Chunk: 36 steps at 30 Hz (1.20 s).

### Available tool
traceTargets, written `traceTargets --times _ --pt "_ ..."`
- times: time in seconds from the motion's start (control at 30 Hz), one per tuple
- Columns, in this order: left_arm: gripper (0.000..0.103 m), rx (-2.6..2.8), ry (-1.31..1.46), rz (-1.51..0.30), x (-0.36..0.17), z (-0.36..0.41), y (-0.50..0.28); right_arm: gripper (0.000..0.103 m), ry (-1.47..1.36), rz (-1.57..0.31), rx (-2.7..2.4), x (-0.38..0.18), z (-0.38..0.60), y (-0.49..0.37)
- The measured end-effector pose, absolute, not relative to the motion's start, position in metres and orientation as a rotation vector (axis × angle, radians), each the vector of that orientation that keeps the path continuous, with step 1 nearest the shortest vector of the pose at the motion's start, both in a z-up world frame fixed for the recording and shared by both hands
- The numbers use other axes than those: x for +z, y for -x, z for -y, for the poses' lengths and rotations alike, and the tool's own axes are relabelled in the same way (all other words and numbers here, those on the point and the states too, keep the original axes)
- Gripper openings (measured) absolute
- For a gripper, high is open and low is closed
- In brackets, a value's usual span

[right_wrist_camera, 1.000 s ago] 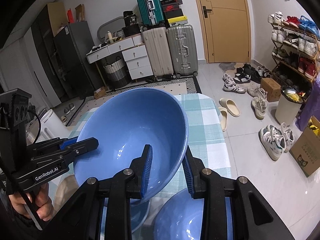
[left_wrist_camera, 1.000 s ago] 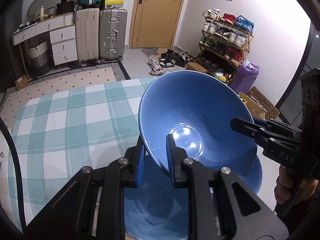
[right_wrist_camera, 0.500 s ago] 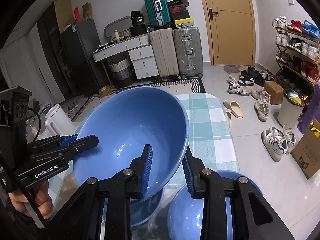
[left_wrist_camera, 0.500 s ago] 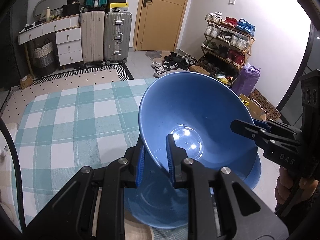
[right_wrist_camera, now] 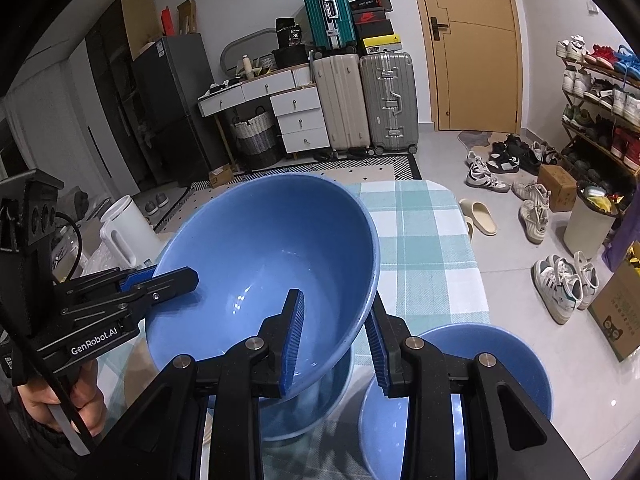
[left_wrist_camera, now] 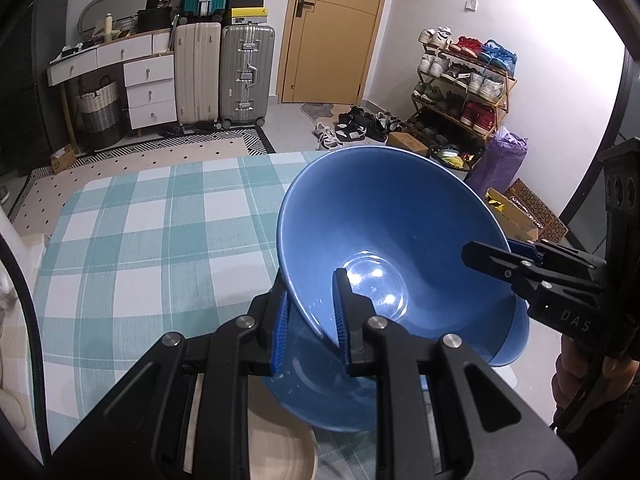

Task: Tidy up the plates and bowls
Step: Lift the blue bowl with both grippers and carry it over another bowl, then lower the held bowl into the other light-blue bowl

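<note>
A: Left wrist cam?
B: Left gripper point(left_wrist_camera: 308, 320) clamped on near rim of big blue bowl point(left_wrist_camera: 392, 252), pads either side of the wall. Bowl's tilted, held up over the checked tablecloth point(left_wrist_camera: 152, 240). Right gripper point(left_wrist_camera: 486, 254) on the opp. rim. Another blue bowl point(left_wrist_camera: 320, 396) under it, beige plate point(left_wrist_camera: 280, 452) below that.
A: Right wrist cam?
B: Right gripper point(right_wrist_camera: 334, 336) pinching the same bowl's point(right_wrist_camera: 256, 264) rim, left gripper point(right_wrist_camera: 176, 276) gripping far side. Lower blue bowl point(right_wrist_camera: 304, 416) directly beneath; third blue bowl point(right_wrist_camera: 500, 364) just beside, at table edge.
</note>
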<state>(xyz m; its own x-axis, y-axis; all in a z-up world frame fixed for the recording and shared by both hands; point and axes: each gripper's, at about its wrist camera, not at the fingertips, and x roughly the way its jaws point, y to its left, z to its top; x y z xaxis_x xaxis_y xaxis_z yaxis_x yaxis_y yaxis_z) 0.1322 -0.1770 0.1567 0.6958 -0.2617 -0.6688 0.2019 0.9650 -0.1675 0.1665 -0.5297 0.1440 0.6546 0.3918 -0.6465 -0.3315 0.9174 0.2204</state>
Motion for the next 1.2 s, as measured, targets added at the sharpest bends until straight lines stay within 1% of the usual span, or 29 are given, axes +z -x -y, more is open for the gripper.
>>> traceTargets --times 0.67,1.2 --pt "0.016 -0.231 0.081 -0.772 0.14 0.165 -0.116 0.033 -0.178 -0.747 0.418 0.117 0.526 -0.146" --pt "0.017 -0.161 0.06 -0.829 0.097 0.157 -0.123 0.034 -0.106 -0.748 0.422 0.091 0.505 -0.138"
